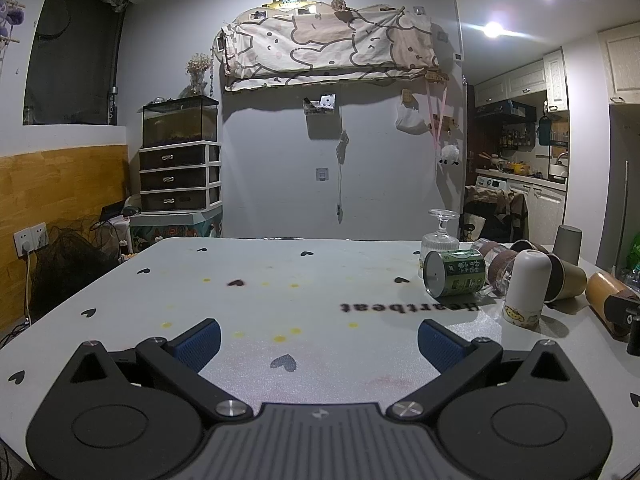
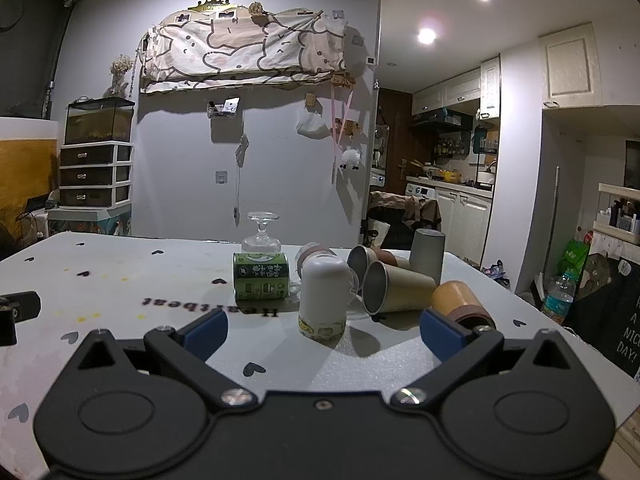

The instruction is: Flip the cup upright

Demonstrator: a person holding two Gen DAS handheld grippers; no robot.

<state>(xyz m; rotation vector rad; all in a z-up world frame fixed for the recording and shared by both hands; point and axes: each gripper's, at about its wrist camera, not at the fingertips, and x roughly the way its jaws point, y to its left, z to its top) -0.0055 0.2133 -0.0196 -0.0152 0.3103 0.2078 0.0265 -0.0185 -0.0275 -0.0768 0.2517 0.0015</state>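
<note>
While spread wide and empty, right gripper (image 2: pixel 323 330) hung just short of white cup (image 2: pixel 323 297), mouth-down, nearest of cluster. Left gripper (image 1: pixel 319 338), likewise agape, well left of cup (image 1: pixel 525 286). Best gripped low on body, clear of tan cup (image 2: pixel 394 288) just right, then turned over slowly.

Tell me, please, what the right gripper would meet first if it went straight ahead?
Most likely the white cup standing upside down on the table, roughly centred ahead of the open right gripper; depth is uncertain.
</note>
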